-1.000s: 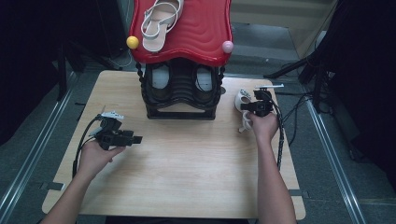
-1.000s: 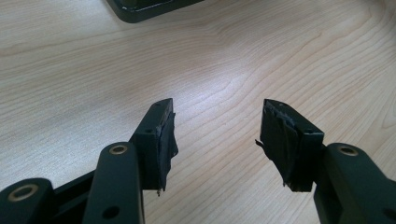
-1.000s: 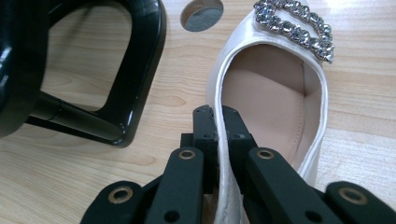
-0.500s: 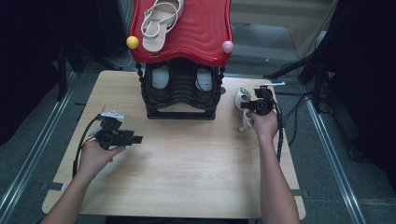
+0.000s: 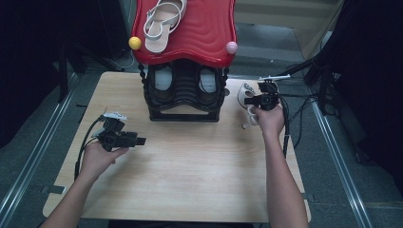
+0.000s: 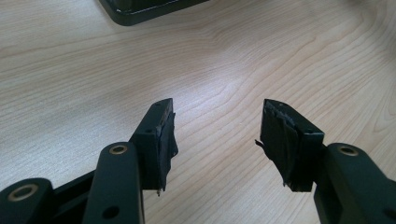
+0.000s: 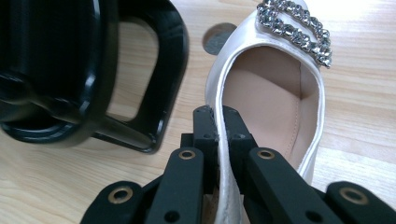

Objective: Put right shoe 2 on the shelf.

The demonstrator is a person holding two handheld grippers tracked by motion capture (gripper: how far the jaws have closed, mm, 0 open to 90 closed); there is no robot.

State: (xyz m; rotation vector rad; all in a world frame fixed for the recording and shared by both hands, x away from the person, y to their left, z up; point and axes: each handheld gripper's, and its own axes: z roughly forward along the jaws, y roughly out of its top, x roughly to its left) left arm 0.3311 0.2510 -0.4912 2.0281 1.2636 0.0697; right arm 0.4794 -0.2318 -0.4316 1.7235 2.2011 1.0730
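We see no words or labels that we can read on anything here.

Our right gripper (image 7: 219, 114) has its jaws squeezed tight on the side wall of a white shoe (image 7: 275, 88). The thin edge of the shoe sits pinched between the two black jaws. Past the jaws the shoe opens up, pink inside, and at its far end there is a shiny buckle (image 7: 294, 28) made of little stones. From above, the right gripper (image 5: 260, 99) is close to the far right edge of the table (image 5: 190, 180), with the shoe (image 5: 246, 92) at its tip. The black rack (image 7: 93, 70) stands just beside the shoe, on the left in the right gripper view, with only a thin strip of wood between them. So there is little room on that side. On the other side of the shoe the wood is bare.

Our left gripper (image 6: 217, 135) has its jaws wide apart and nothing is between them. Bare wood lies under and ahead of it. A corner of the rack (image 6: 140, 9) is well ahead of it. From above, the left gripper (image 5: 135, 140) is near the left side of the table, well apart from the rack (image 5: 183, 95). There is lots of open wood between our two hands.

The rack holds a red tray (image 5: 199, 33) on top, and a sandal (image 5: 161, 21) lies on it. A yellow ball (image 5: 135, 42) and a pink ball (image 5: 231, 47) sit at the tray's near corners.
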